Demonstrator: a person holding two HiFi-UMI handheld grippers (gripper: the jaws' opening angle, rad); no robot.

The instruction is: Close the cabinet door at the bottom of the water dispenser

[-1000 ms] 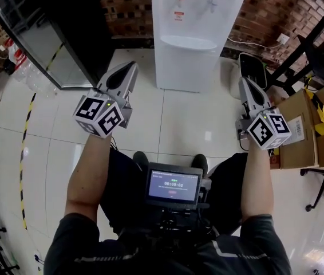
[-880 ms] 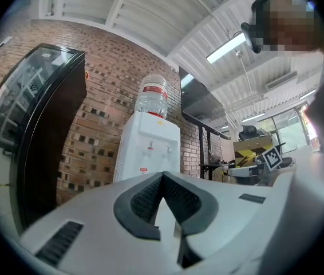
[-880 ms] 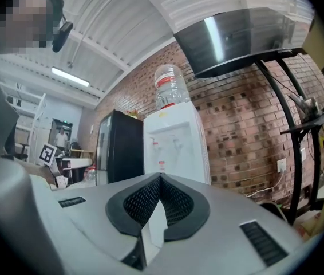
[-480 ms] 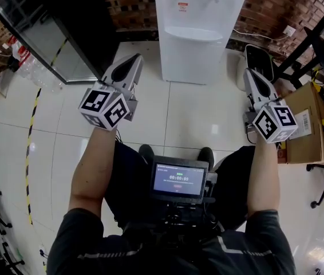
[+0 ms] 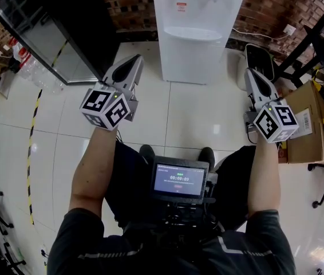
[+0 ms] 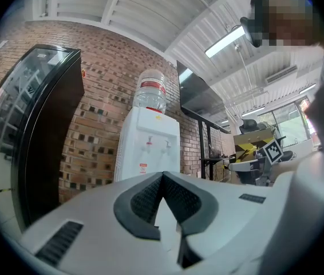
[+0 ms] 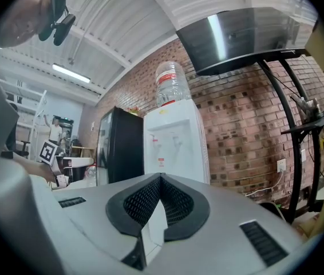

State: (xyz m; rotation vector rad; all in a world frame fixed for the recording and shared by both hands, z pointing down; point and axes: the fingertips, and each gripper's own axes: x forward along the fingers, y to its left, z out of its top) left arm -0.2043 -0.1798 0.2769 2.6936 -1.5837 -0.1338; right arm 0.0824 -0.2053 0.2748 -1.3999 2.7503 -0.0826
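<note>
The white water dispenser (image 5: 199,27) stands against the brick wall ahead, with a bottle (image 6: 150,93) on top. Its lower front (image 5: 192,65) shows as a plain white face, and I cannot make out the cabinet door in the head view. My left gripper (image 5: 130,66) is held level left of the dispenser, well short of it, shut with nothing between its jaws. My right gripper (image 5: 253,78) is level on the right side, also shut and empty. Just behind it a dark, white-rimmed panel (image 5: 262,56) sits low beside the dispenser; what it is I cannot tell.
A tall black glass-fronted fridge (image 5: 53,33) stands left of the dispenser. Cardboard boxes (image 5: 311,130) and a black metal frame (image 5: 305,44) crowd the right. A yellow-black tape line (image 5: 33,130) runs along the tiled floor. A screen unit (image 5: 177,180) hangs at my chest.
The head view has shifted slightly, so the dispenser sits a little higher and further right. Both grippers keep nearly the same place and stay shut.
</note>
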